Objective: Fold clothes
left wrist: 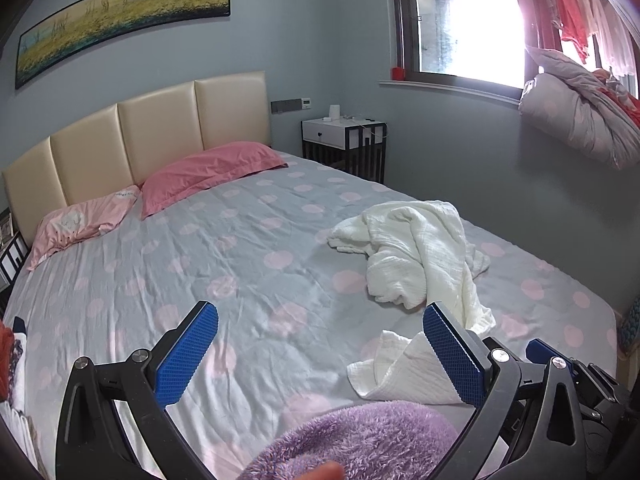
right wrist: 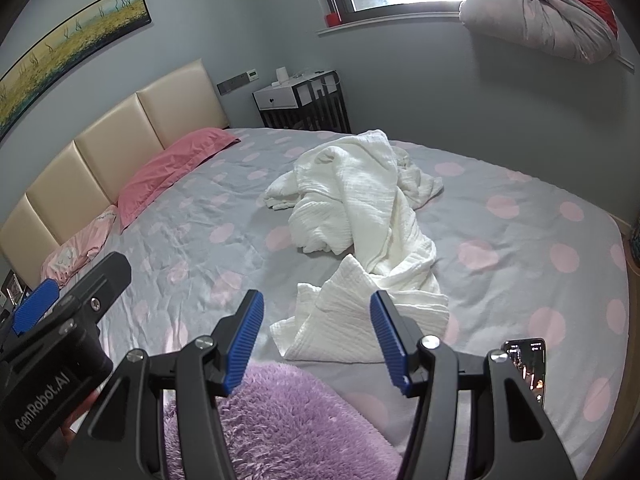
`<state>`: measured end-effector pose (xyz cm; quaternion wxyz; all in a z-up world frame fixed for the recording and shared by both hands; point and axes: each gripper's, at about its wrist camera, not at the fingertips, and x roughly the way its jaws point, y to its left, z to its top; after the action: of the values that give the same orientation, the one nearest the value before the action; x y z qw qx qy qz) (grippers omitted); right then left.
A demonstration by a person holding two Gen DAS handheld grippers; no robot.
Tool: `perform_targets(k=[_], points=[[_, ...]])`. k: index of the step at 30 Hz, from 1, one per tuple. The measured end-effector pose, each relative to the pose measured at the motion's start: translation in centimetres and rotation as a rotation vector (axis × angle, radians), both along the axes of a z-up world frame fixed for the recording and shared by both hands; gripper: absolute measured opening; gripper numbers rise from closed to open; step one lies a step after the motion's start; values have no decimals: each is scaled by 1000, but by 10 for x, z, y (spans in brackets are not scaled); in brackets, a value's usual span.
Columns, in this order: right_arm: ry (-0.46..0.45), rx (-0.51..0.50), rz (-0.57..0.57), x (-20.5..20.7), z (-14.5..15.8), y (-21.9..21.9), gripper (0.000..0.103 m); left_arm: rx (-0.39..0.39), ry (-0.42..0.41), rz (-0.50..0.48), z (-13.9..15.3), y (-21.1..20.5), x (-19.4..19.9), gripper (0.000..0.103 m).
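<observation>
Nearest: fuzzy lilac plush garment point(right wrist: 280, 420). Left tool point(left wrist: 320, 354) and right tool point(right wrist: 316, 336), jaws apart, empty. Beyond: crumpled white waffle-weave cloth point(right wrist: 360, 216) on grey pink-dotted bed point(left wrist: 200, 248). Farthest: pink pillow point(left wrist: 204, 174).

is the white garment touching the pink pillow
Apart. The right wrist view shows bare dotted sheet between the white garment and the pink pillow.
</observation>
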<state>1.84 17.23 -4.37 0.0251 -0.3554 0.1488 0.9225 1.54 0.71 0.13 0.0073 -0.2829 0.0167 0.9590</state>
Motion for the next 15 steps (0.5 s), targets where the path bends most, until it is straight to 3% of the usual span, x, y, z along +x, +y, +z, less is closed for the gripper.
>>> perform_targets(k=[15], points=[[10, -8, 18, -1, 0, -2, 54, -2, -20, -9, 0, -2, -6, 103]])
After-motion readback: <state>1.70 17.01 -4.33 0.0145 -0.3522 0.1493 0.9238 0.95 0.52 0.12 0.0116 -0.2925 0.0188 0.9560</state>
